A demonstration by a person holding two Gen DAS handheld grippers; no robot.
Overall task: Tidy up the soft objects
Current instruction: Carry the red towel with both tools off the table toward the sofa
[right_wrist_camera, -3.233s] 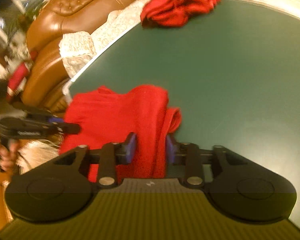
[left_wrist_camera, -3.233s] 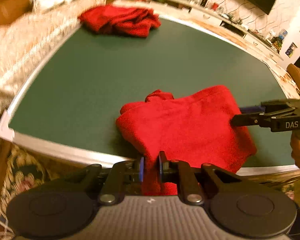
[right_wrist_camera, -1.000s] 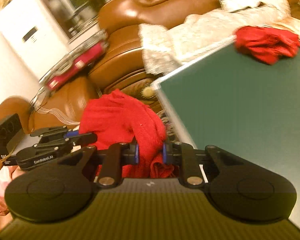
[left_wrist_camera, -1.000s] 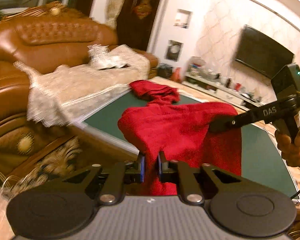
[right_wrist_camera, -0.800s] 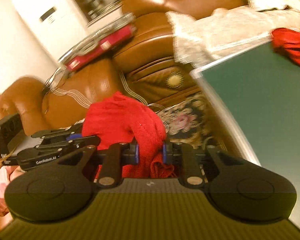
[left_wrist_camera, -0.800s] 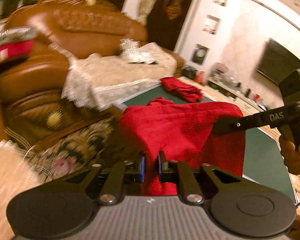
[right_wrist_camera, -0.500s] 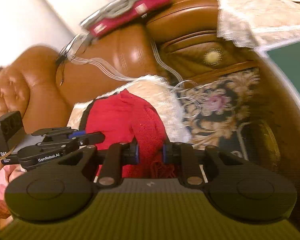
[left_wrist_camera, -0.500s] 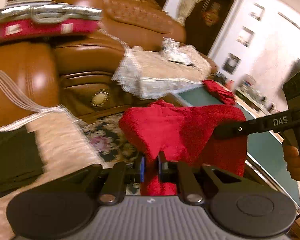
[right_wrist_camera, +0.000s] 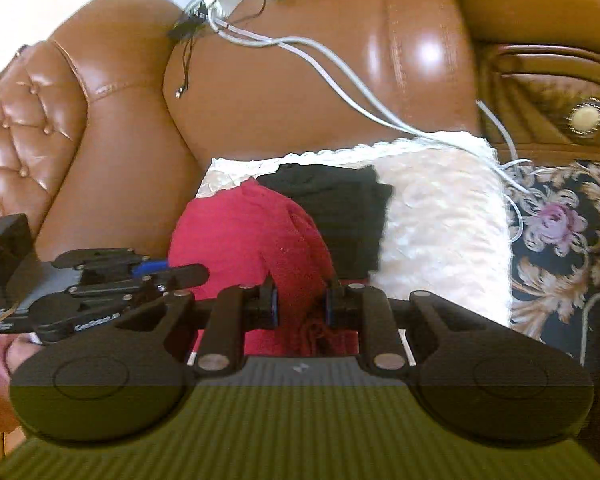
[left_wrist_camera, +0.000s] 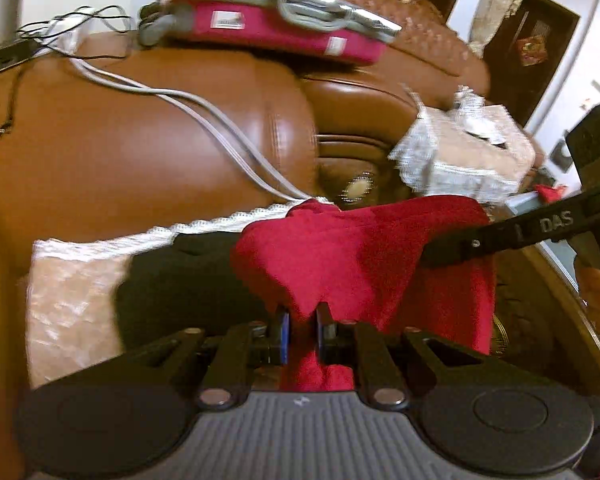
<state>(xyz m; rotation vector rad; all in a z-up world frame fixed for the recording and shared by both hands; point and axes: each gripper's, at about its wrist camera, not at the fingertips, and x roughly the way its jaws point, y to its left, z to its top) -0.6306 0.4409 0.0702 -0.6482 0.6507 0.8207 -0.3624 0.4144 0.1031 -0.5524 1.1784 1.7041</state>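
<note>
A folded red towel (left_wrist_camera: 352,252) hangs in the air between both grippers, over a brown leather armchair. My left gripper (left_wrist_camera: 300,332) is shut on one of its edges. My right gripper (right_wrist_camera: 300,304) is shut on the other side of the red towel (right_wrist_camera: 240,240). A black folded cloth (right_wrist_camera: 340,208) lies on the chair's white lace seat cover (right_wrist_camera: 440,216), just beyond and under the towel. In the left wrist view the right gripper (left_wrist_camera: 432,256) reaches in from the right edge. The left gripper (right_wrist_camera: 196,272) shows at the left of the right wrist view.
The brown armchair back (left_wrist_camera: 140,140) has grey cables (left_wrist_camera: 228,136) draped over it and a red case (left_wrist_camera: 280,28) on top. A floral carpet (right_wrist_camera: 560,240) lies to the right. The green table's edge (left_wrist_camera: 520,204) and another red cloth (left_wrist_camera: 550,192) sit far right.
Both grippers have carried the red towel off the green table and swung left to the armchair seat, where it now hangs over the black cloth. Both stay shut on it.
</note>
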